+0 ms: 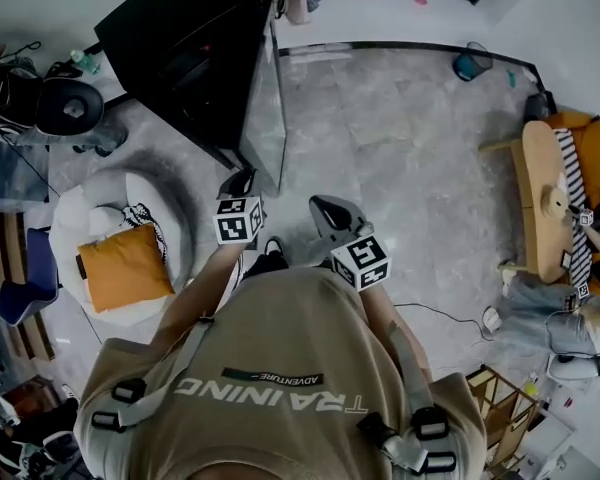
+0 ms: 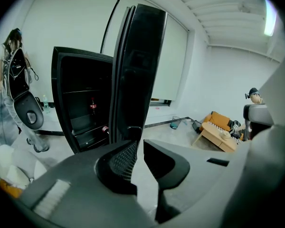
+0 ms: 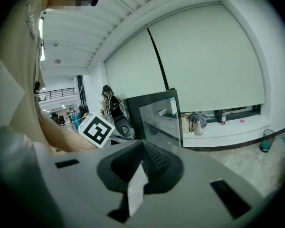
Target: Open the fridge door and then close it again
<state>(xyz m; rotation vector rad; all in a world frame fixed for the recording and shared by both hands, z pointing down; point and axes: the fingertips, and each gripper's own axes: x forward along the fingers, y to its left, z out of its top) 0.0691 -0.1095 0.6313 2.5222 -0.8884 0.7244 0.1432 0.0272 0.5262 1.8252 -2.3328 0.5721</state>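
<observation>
The black fridge [image 1: 180,43] stands at the upper left with its glass door [image 1: 265,118] swung wide open toward me. In the left gripper view the door's edge [image 2: 140,65] rises straight ahead, and the dark shelves [image 2: 83,108] hold a red bottle [image 2: 92,107]. My left gripper [image 1: 242,182] hovers just short of the door's free edge; the left gripper [image 2: 138,148] is open by a narrow gap with nothing in it. My right gripper [image 1: 332,212] hangs to the right, away from the door; the right gripper [image 3: 142,148] is shut and empty, and its view shows the fridge [image 3: 154,113] ahead.
A white beanbag [image 1: 90,208] with an orange cushion [image 1: 120,268] lies left of me. A black office chair [image 1: 65,108] is beyond it. A wooden table [image 1: 542,193] and orange sofa [image 1: 595,163] stand right. A blue bin [image 1: 467,65] sits by the far wall. A person [image 2: 13,70] stands left of the fridge.
</observation>
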